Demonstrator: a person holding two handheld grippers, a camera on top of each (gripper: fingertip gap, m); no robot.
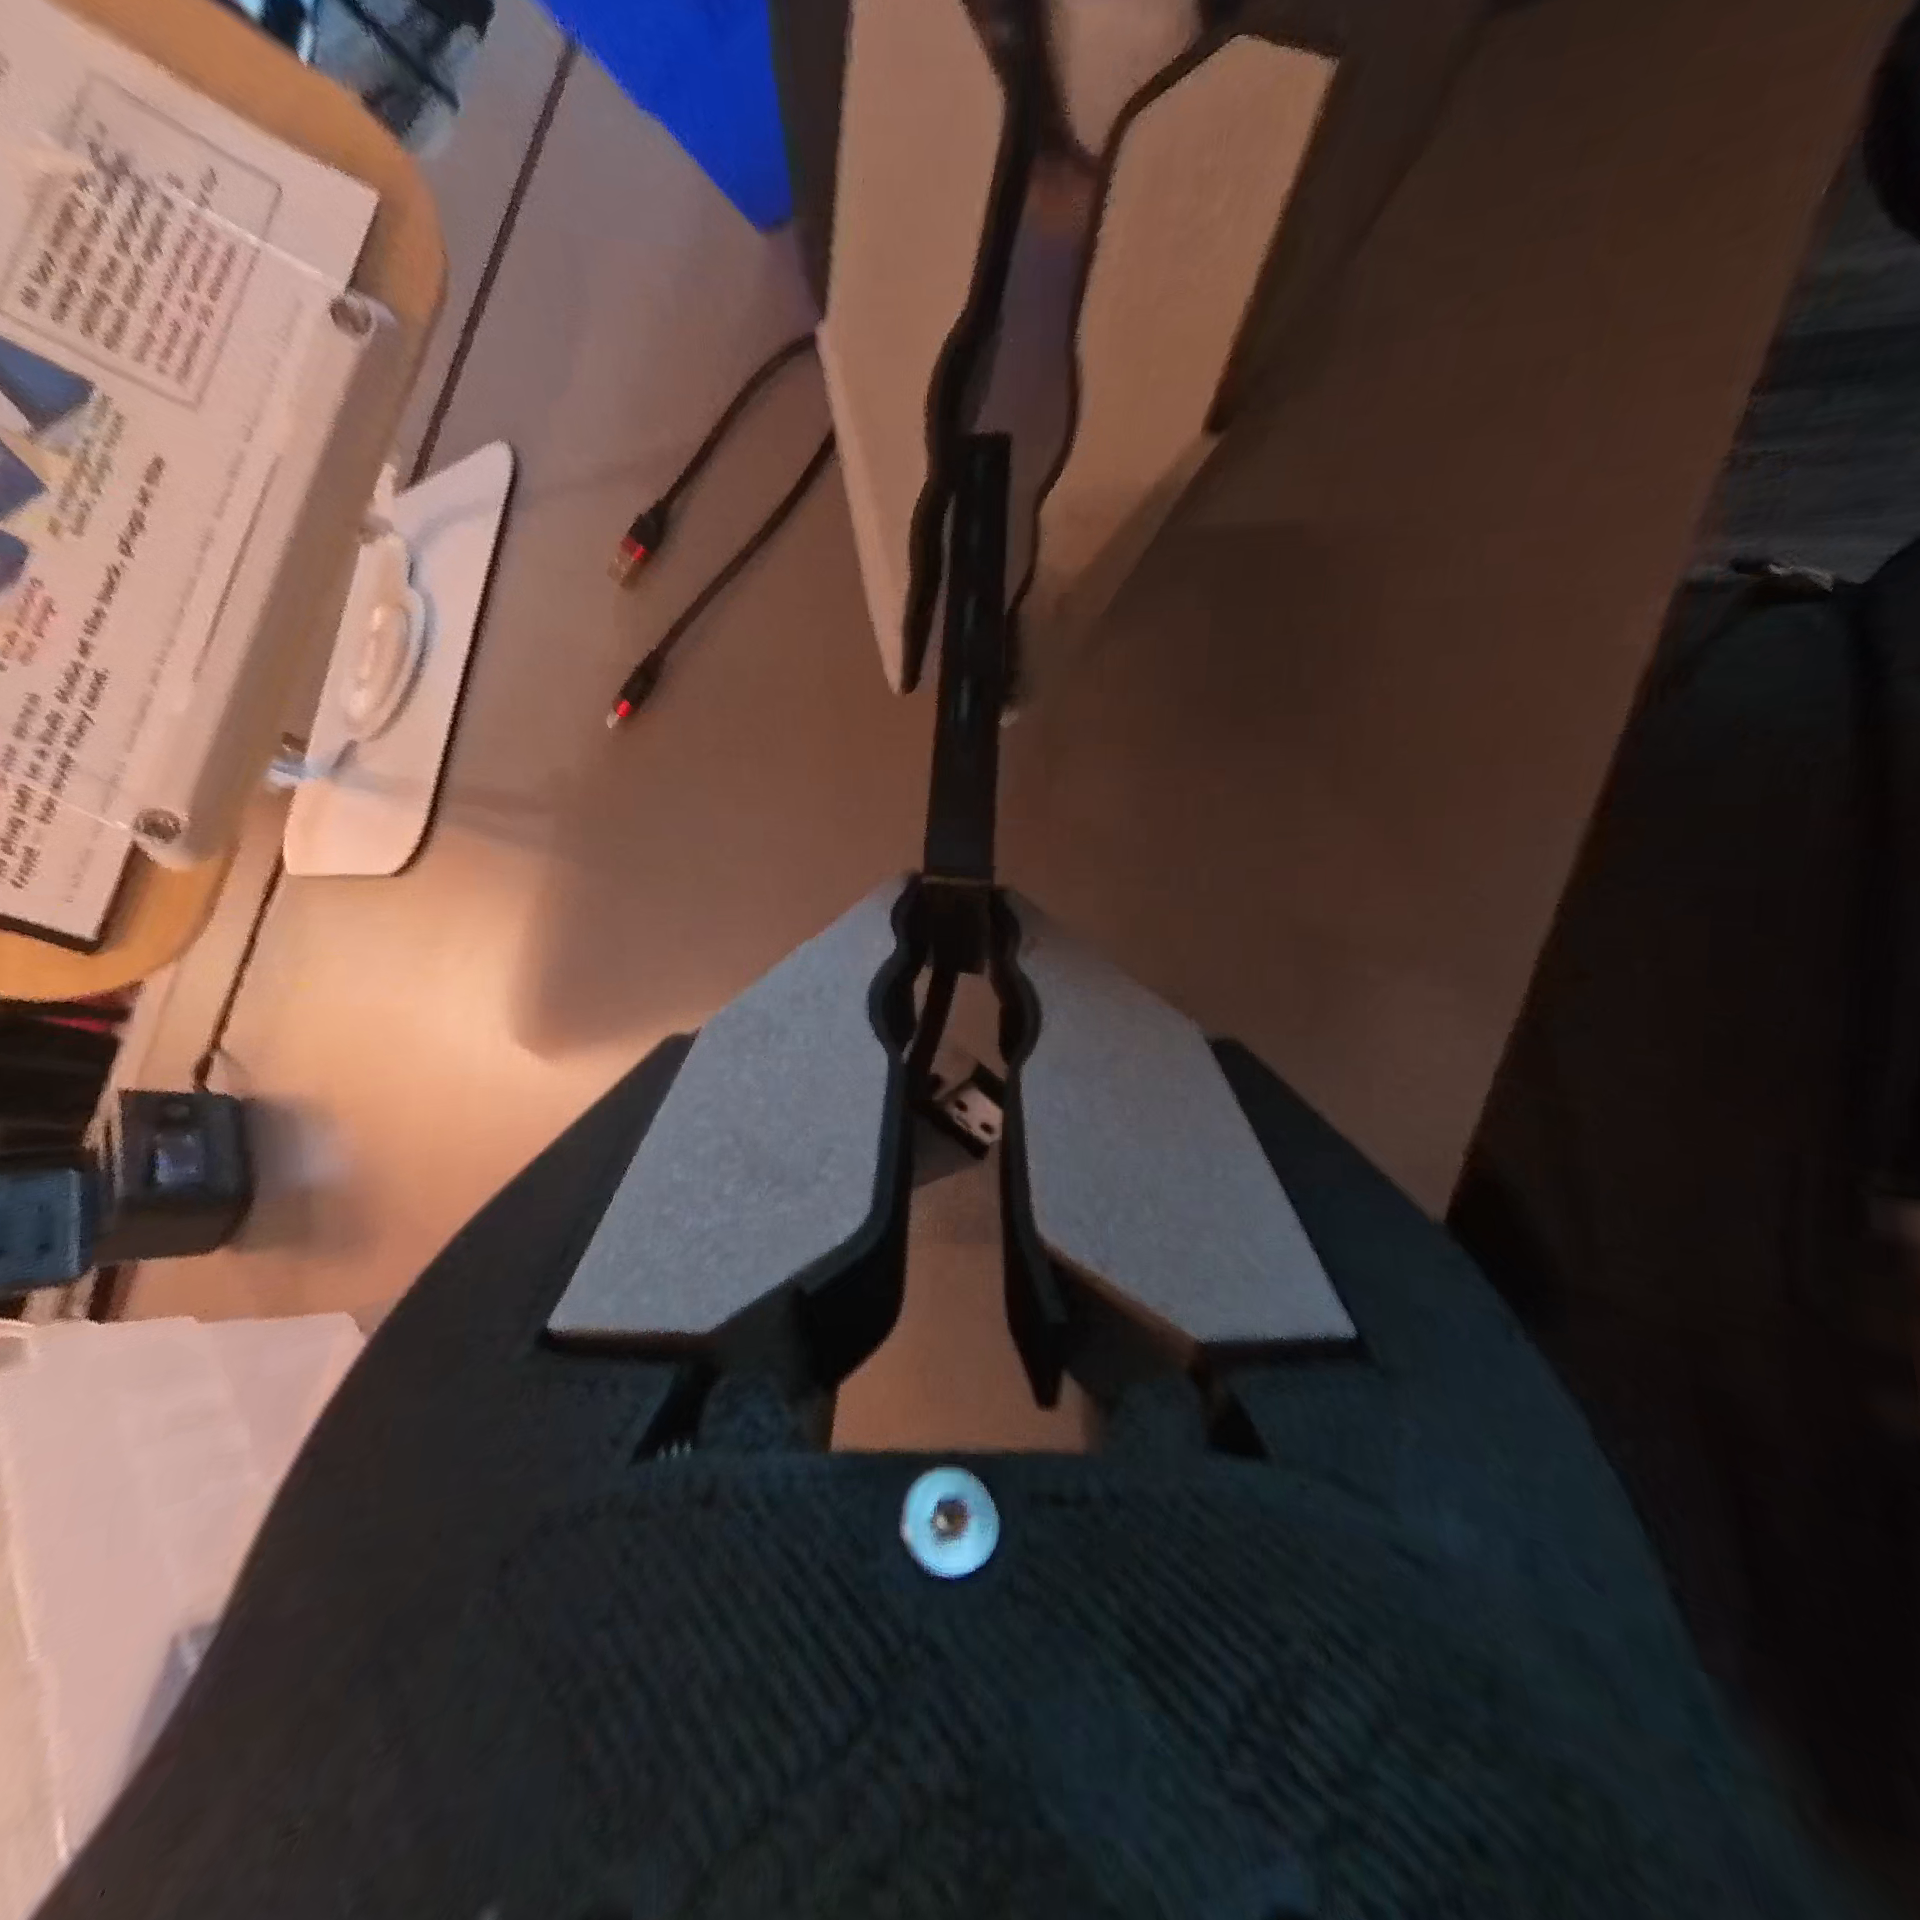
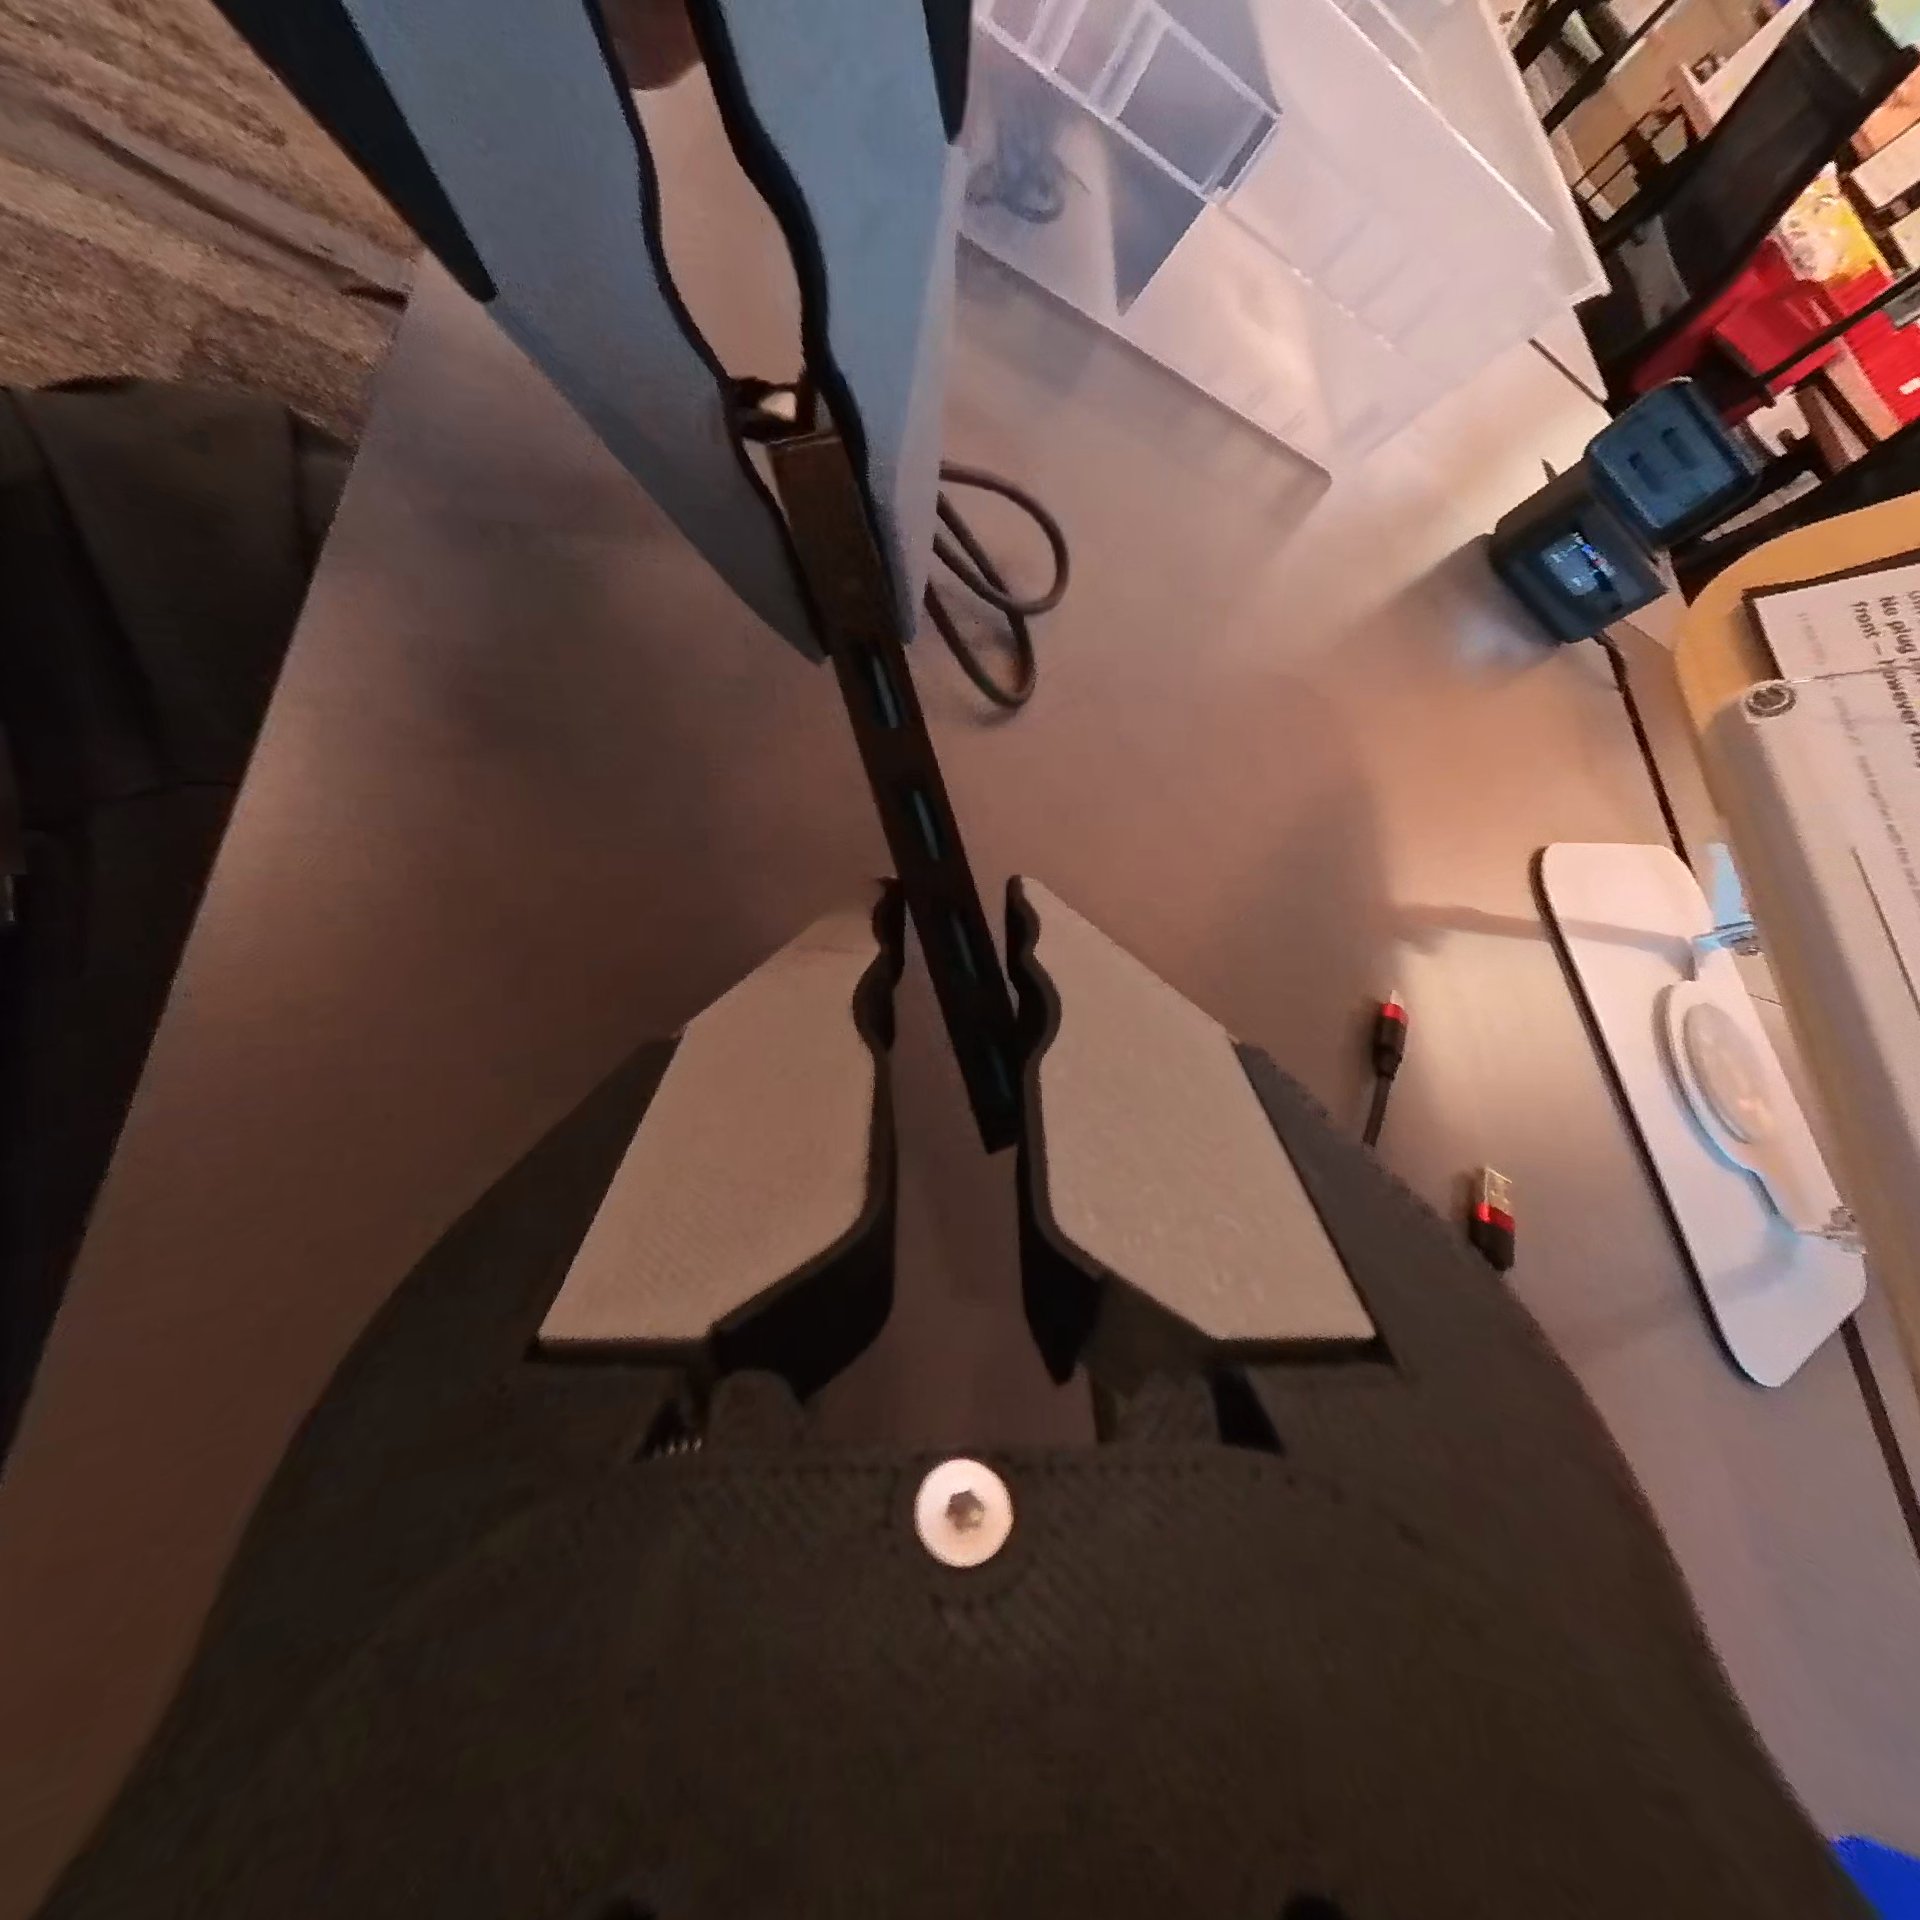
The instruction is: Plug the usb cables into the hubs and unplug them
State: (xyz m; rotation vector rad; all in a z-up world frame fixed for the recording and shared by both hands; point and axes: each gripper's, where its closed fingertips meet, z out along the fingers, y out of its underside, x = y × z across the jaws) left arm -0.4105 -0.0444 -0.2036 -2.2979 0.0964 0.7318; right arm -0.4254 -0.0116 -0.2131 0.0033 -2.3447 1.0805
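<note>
The hub (image 2: 914, 821) running up the middle of the frame is black with blue ports. Both cable plugs (image 2: 1493, 1218) at the right are black with red bands, on a tan-grey surface (image 2: 1195, 727). There's a white mat (image 2: 1621, 956) far right and a teal-blue box (image 2: 1621, 520) upper right. The claw (image 2: 951, 914) fingers (image 2: 1164, 1174) are pale grey, edged in black.

One black hub (image 1: 961, 665), two red-tipped cables (image 1: 665, 520), two hand-held grippers (image 1: 954, 914).

Bare table (image 2: 1195, 727) lies open between the hub (image 2: 914, 831) and the two loose red-tipped cables (image 2: 1387, 1049); a white pad (image 2: 1621, 1039) and, seemingly, a signboard (image 1: 156, 520) crowd that edge
</note>
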